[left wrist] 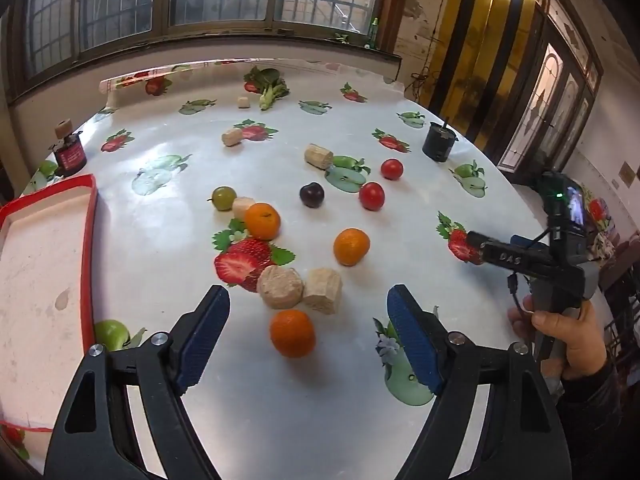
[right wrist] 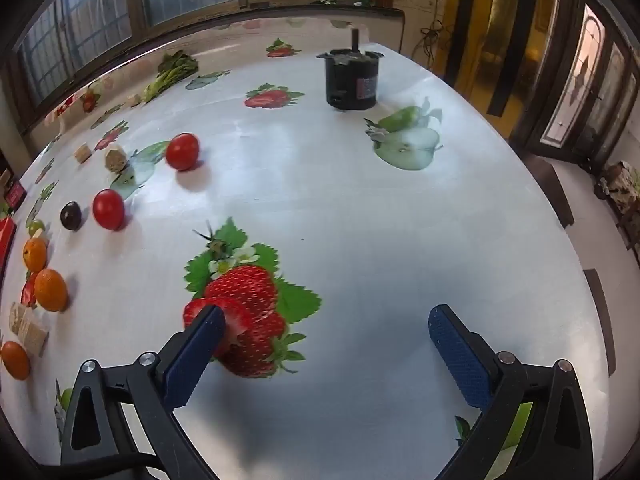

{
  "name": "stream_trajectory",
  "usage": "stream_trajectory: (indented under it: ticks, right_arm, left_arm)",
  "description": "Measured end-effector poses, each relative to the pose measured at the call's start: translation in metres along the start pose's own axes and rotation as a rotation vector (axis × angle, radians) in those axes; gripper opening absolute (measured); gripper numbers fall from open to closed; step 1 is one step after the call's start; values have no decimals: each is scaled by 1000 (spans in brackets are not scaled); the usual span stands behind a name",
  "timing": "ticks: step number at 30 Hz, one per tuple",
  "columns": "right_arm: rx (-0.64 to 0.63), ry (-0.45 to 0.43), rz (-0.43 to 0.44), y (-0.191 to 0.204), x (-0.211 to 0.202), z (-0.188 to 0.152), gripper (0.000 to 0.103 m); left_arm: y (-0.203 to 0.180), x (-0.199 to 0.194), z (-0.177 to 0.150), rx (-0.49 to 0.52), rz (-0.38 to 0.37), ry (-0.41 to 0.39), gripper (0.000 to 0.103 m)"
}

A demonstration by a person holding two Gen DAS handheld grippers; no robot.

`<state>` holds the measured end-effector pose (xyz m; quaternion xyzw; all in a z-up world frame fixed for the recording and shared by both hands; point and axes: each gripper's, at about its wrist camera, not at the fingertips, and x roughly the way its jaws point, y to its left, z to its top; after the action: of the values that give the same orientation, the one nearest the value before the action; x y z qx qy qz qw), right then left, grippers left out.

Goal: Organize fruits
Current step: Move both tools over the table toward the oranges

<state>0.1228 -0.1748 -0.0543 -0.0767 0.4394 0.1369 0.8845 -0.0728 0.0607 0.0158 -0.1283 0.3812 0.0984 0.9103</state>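
Three glossy orange tangerines (left wrist: pixel 292 333), two red cherry tomatoes (left wrist: pixel 371 196), one dark plum (left wrist: pixel 311 195) and a green grape (left wrist: pixel 223 198) loose on tablecloth (left wrist: pixel 400 264). Left gripper (left wrist: pixel 308 336) wide open, nearest tangerine between its fingers, untouched. Right gripper (right wrist: pixel 324 356) wide open, empty.

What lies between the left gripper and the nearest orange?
Nothing: bare tablecloth separates the open left gripper from the nearest orange, seen in the left wrist view.

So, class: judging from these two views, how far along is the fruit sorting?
Done: nothing visibly; the red tray shows no fruit inside. In hand: nothing; the left hand-held gripper is open with the nearest orange loose between its fingers, and the right hand-held gripper is open over bare tablecloth. Left: three oranges, two tomatoes, a dark plum and a green fruit.
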Motion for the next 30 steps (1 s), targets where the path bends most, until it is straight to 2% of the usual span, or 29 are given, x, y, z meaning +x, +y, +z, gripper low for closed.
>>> stream_trajectory:
  ticks: [2, 3, 6, 9, 11, 14, 20, 30]
  right_arm:
    - [74, -83, 60, -1, -21, -3, 103]
    - [116, -95, 147, -2, -27, -3, 103]
    - [185, -60, 373, 0, -38, 1, 103]
    - [138, -19, 483, 19, -47, 5, 103]
    - [52, -8, 473, 42, -57, 2, 103]
    - [-117, -38, 398, 69, -73, -2, 103]
    - [-399, -41, 363, 112, -95, -21, 103]
    - [-489, -54, 356, 130, -101, -26, 103]
  left_arm:
    - [4, -2, -2, -9, 20, 1, 81]
    - [5, -3, -3, -8, 27, 2, 81]
    - [9, -8, -5, 1, 51, 0, 81]
    - [14, -15, -9, 13, 66, -2, 81]
    - [18, -18, -11, 12, 67, 2, 81]
    - [23, -22, -17, 17, 65, 12, 81]
    - [30, -25, -31, 20, 68, 41, 81]
    - [28, -22, -47, 31, 95, 72, 81]
